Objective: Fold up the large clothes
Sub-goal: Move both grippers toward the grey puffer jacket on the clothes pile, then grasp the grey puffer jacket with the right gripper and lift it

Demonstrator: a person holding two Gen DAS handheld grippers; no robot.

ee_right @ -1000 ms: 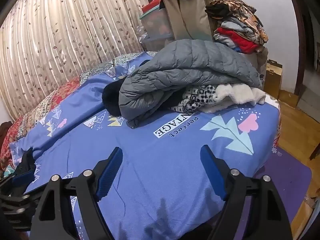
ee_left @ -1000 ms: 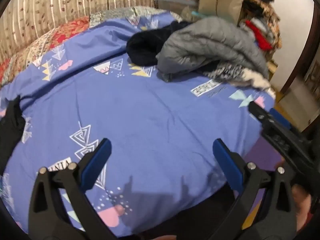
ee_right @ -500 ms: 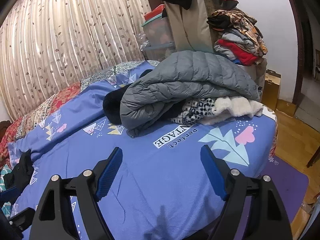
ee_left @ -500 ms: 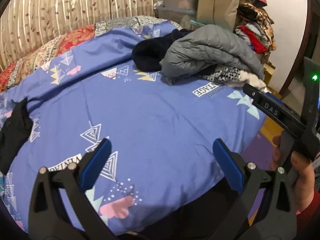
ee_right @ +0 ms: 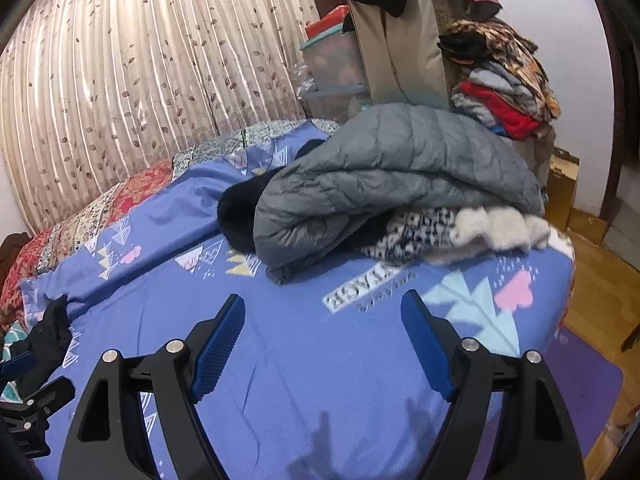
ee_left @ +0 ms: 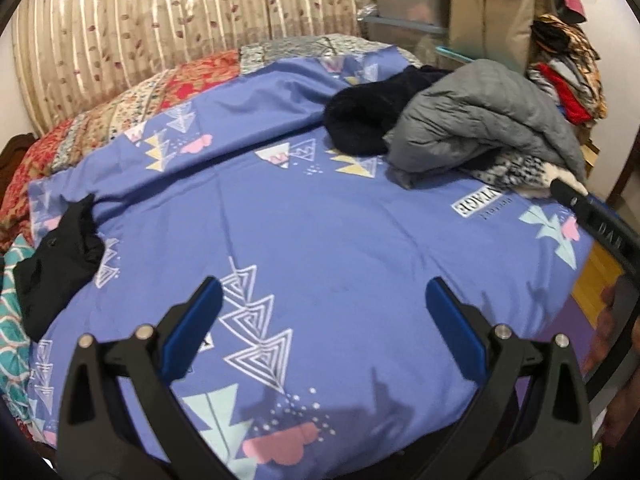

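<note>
A: Biggest thing first?
B: Bed (ee_left: 320, 240), covered by a blue duvet cover (ee_right: 304, 344) with triangle and tree prints. A red patchwork quilt (ee_left: 120, 112) shows along the far edge, below the leaf-print curtain (ee_right: 140, 80).
A: Task clothes?
B: Heap at the bed's far right corner. The grey quilted puffer jacket (ee_right: 392, 176) lies on top, rolled over. Under its right side sits a black-and-white knit (ee_right: 412, 232) touching a white fleecy piece (ee_right: 504, 228) that reaches the right edge. A dark navy garment (ee_left: 368, 116) lies against the jacket's left side, partly tucked under it.
A: Anything else on the bed?
B: Black garment (ee_left: 60, 256) crumpled at the left edge, well apart from the heap, next to a teal patterned cloth (ee_left: 12, 320).
A: Off the bed?
B: Beyond the far right corner: clear storage bins (ee_right: 336, 64), a beige hanging bag (ee_right: 404, 48), a stack of folded clothes (ee_right: 500, 96). Purple mat (ee_right: 584, 384) on the wood floor by the right edge.
A: Grippers?
B: Left gripper (ee_left: 324, 320) has its jaws spread wide with nothing between the blue pads, over the near middle of the duvet. Right gripper (ee_right: 324, 332) is likewise agape and empty, nearer the heap but not touching it. In the left view, the right gripper shows at the bed's right edge, blurred.
A: Contact with the clothes?
B: None visible.
</note>
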